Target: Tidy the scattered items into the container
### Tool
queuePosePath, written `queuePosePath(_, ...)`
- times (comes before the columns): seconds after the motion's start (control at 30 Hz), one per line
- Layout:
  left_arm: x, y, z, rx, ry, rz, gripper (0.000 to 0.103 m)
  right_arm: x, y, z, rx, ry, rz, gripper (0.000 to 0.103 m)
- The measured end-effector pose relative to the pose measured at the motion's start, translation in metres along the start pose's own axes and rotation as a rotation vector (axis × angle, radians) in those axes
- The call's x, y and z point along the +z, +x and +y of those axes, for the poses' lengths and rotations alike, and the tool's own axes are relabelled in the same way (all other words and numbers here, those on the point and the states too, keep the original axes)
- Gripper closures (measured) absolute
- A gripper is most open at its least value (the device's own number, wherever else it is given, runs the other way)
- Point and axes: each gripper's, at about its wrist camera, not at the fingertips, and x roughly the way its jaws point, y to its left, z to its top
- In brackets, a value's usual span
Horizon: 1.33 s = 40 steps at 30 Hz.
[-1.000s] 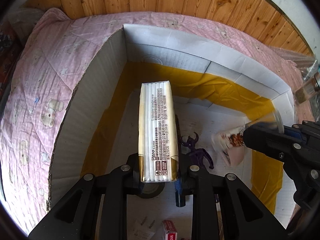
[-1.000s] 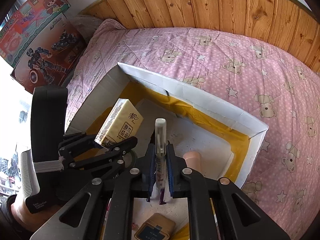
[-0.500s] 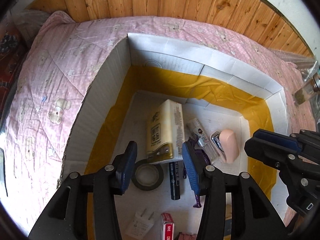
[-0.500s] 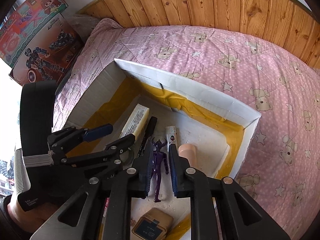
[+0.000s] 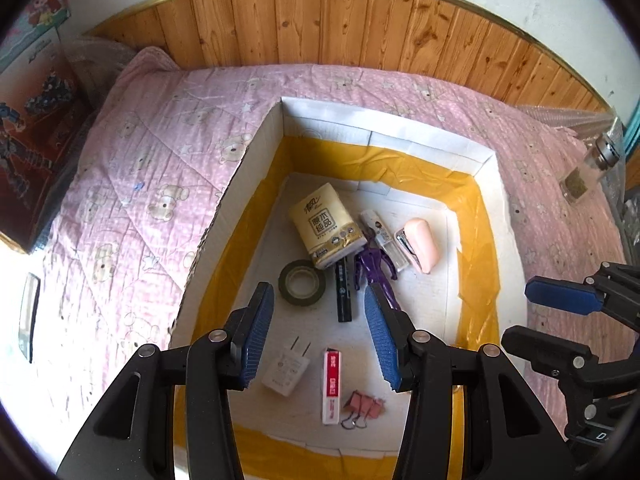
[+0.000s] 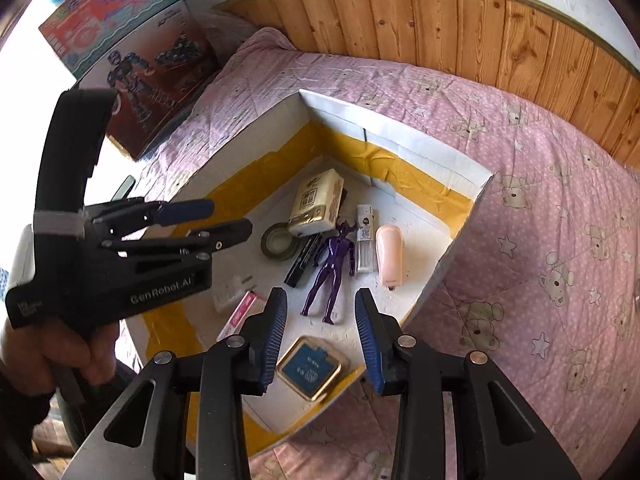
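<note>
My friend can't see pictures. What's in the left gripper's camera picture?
A white box with yellow tape sits on a pink bear blanket, holding a tissue pack, tape roll, purple figure and pink stapler. The empty left gripper hangs open above.

Above the box [image 5: 256, 148] I have open air; its white walls hem the floor, where tissue pack [image 5: 326, 224], tape roll [image 5: 302, 282] and figurine [image 6: 332, 268] crowd the far half.
</note>
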Motion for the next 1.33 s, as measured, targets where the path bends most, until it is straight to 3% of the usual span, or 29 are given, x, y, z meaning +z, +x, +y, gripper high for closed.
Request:
queuePosePath(0.1, -0.015, -0.024, -0.010, 0.009, 0.019, -0.035, 0.053, -0.020, -0.016, 0.011, -0.017, -0.066, -0.020, 0.056)
queuePosePath(0.3, -0.045, -0.059, -0.029, -0.011, 0.018, -0.062, 0.053, -0.058, -0.036, 0.024, -0.007, -0.113, -0.030, 0.055)
queuePosePath(0.4, -0.062, -0.073, -0.038, 0.027, 0.016, -0.082, 0.052, -0.075, -0.042, 0.029, -0.023, -0.135, -0.034, 0.055)
queuePosePath(0.5, -0.077, -0.082, -0.049, 0.038, 0.020, -0.079, 0.044, -0.089, -0.047, 0.033, -0.049, -0.163, -0.041, 0.052)
queuePosePath(0.7, -0.100, -0.097, -0.060, 0.041, -0.001, -0.093, 0.039, -0.112, -0.055, 0.040, -0.091, -0.208, -0.059, 0.052)
queuePosePath(1.0, -0.126, -0.095, -0.057, 0.039, -0.059, -0.073, 0.035, -0.130, -0.064, 0.044, -0.084, -0.201, -0.095, 0.051)
queuePosePath(1.33, -0.131, -0.103, -0.061, 0.050, -0.047, -0.101, 0.035, -0.131, -0.066, 0.052, -0.082, -0.211, -0.109, 0.051)
